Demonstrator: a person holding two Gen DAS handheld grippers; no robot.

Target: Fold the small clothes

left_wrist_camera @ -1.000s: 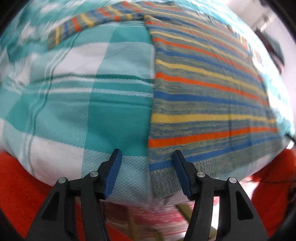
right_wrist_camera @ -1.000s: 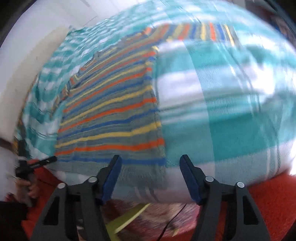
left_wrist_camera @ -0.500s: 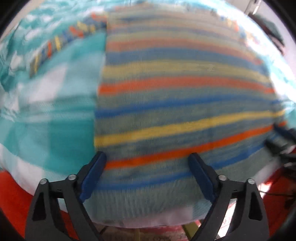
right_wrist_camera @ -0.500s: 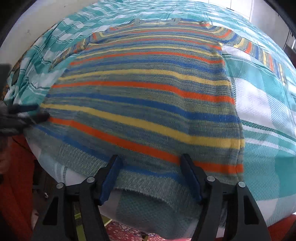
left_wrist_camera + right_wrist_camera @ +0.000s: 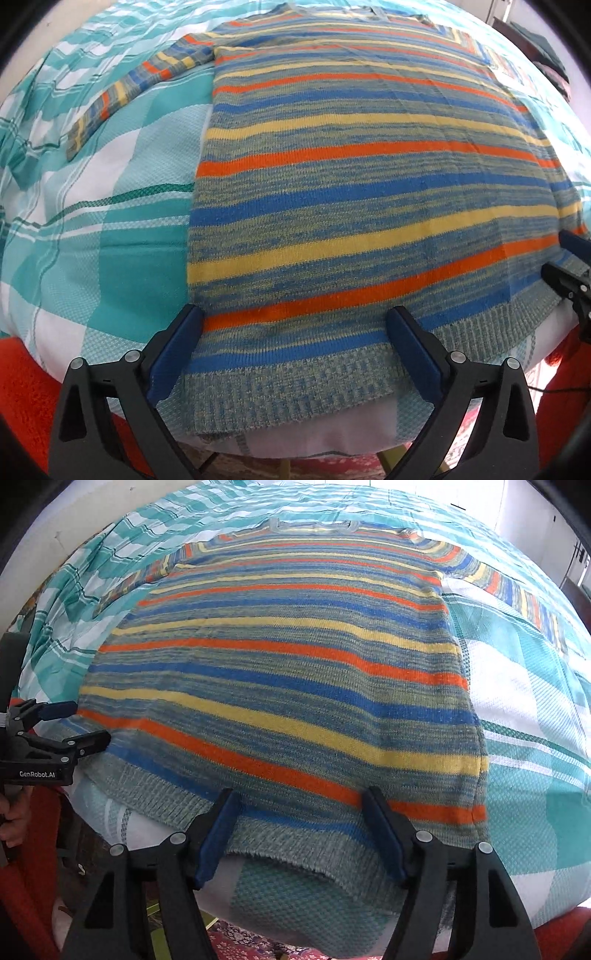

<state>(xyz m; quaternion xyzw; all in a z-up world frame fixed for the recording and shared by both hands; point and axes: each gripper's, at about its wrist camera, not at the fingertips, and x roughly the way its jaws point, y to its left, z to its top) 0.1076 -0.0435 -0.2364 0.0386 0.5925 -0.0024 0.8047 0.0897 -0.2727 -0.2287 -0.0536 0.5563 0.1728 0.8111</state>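
Observation:
A striped knit sweater [image 5: 351, 192], blue, yellow, orange and grey-green, lies flat on the bed with its ribbed hem at the near edge; it also fills the right wrist view [image 5: 280, 686]. My left gripper [image 5: 295, 325] is open, its jaws wide apart over the hem near the sweater's left side. My right gripper [image 5: 301, 808] is open over the hem toward the right side. Each gripper shows at the edge of the other's view: the right one [image 5: 569, 258] and the left one [image 5: 62, 723]. One sleeve [image 5: 129, 88] stretches left, the other sleeve [image 5: 517, 594] right.
A teal and white checked sheet [image 5: 92, 206] covers the bed. Red fabric [image 5: 26, 376] lies below the bed's near edge. A patterned rug [image 5: 251, 941] shows on the floor beneath.
Both grippers swung inward from the bare sheet beside the sweater to over its hem. The left gripper's jaws opened wider.

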